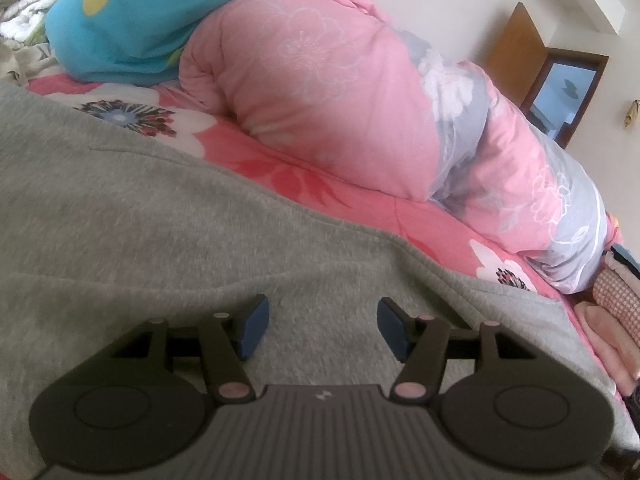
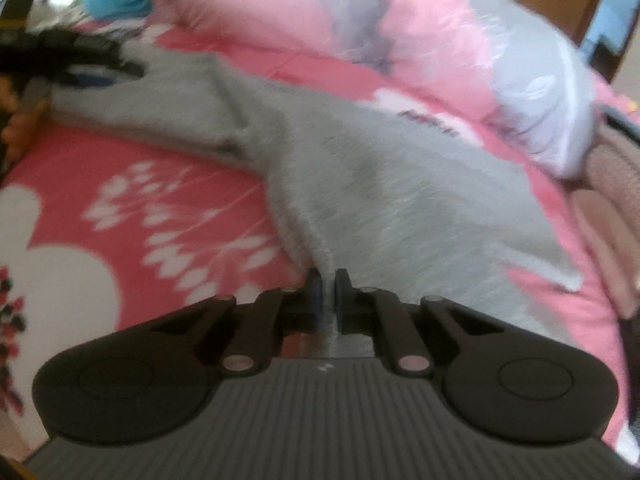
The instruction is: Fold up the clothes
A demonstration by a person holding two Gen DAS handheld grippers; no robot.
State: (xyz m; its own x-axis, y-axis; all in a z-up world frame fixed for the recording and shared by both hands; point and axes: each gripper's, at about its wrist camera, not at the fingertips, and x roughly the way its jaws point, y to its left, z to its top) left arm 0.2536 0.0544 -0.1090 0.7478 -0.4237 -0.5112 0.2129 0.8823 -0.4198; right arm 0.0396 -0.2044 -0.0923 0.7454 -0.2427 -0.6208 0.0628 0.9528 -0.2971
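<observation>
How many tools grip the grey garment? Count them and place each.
1. The right tool is shut on a fold at the near edge of the grey garment. The left tool is open above the cloth, gripping nothing.

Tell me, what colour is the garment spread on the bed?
Plain grey garment, clearest in the left wrist view.

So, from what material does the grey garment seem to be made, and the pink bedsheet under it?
The grey garment looks like soft knitted cotton fleece, as on a sweatshirt: matte, speckled grey, with a slightly fuzzy surface and thick stitched edges. The pink bedsheet seems a thin, smooth woven cloth, perhaps cotton or polyester, with flat printed flowers and no visible pile. The fibre itself cannot be told.
</observation>
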